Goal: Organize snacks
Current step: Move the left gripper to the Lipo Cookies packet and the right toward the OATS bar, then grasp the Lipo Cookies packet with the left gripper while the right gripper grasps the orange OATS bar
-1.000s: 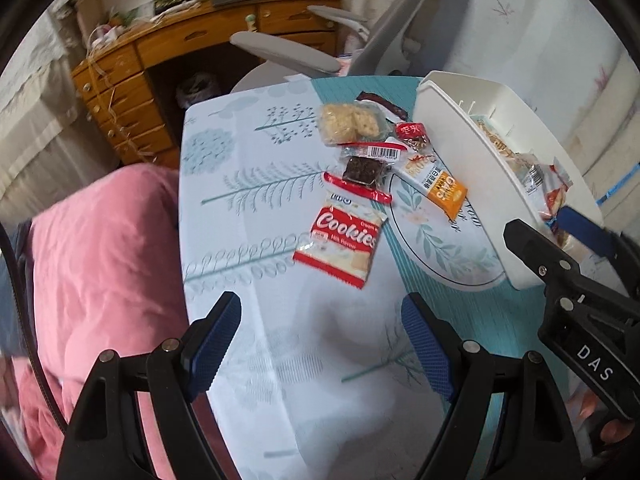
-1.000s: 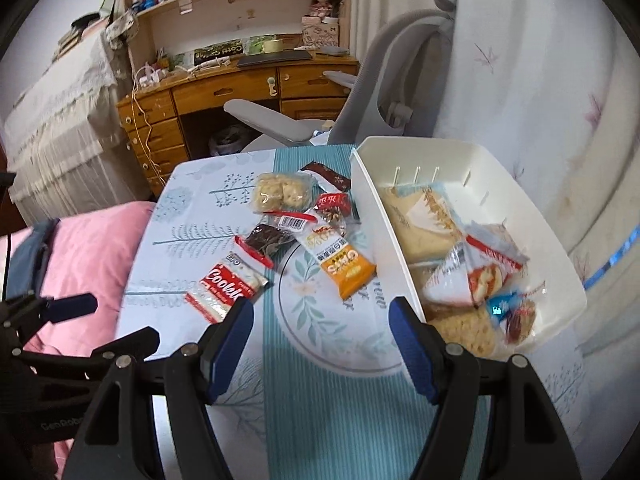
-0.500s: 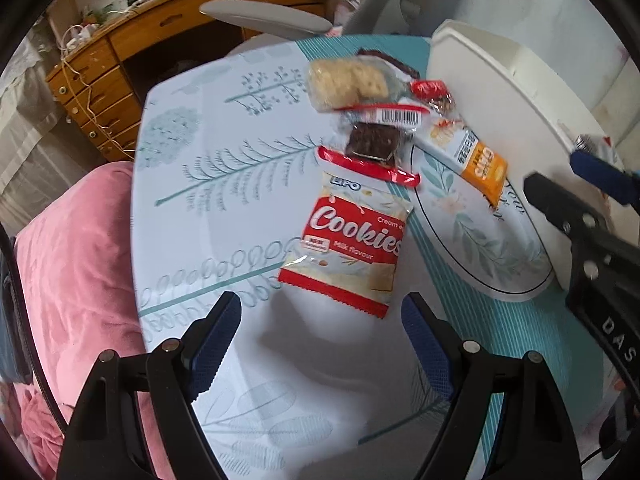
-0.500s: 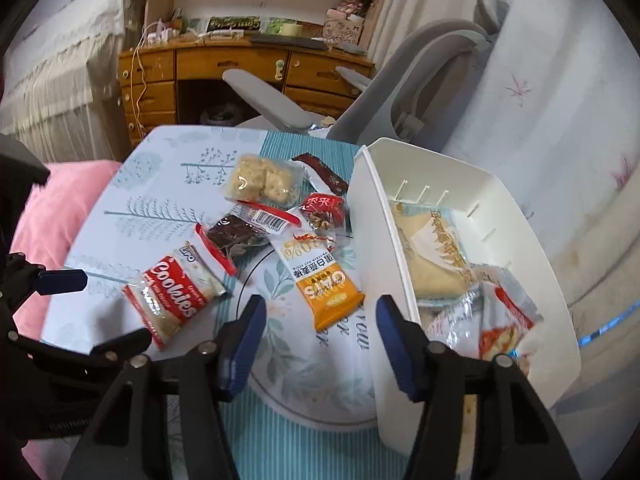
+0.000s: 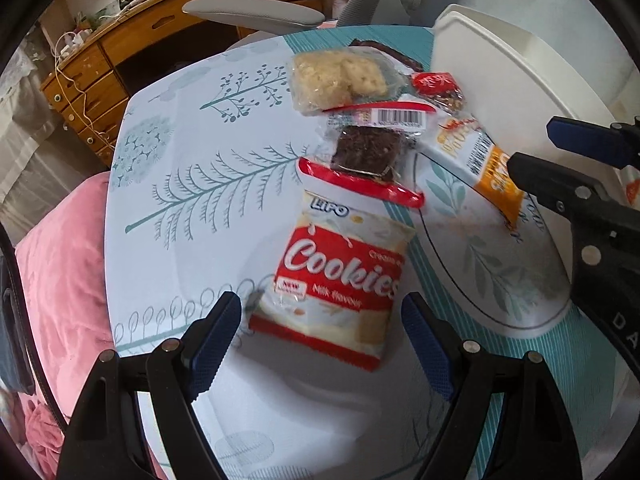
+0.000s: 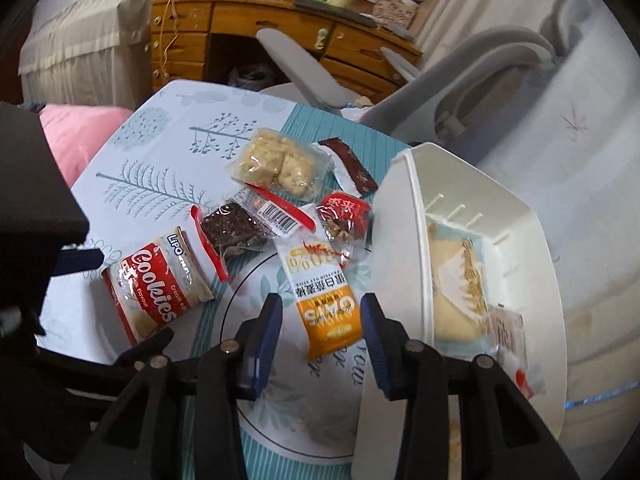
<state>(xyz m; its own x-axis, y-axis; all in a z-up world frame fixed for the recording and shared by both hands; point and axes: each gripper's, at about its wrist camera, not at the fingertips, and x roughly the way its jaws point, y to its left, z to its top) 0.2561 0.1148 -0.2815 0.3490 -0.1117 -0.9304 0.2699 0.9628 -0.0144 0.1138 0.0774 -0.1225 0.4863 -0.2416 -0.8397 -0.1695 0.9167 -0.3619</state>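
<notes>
On the red and white cookie packet (image 5: 340,276) in front of me I can read "LiPO" at the top, then "Cookies" in big white letters, "NEW" in a small box, and "Milk flavour" below. The orange and white bar wrapper (image 6: 324,296) carries "OATS" and a percent figure ending in "0%", printed upside down from my right side. The clear packet with the dark square (image 5: 370,148) has a barcode label, but its digits are too small to read. My right gripper (image 5: 532,148) shows the letters "DA".
</notes>
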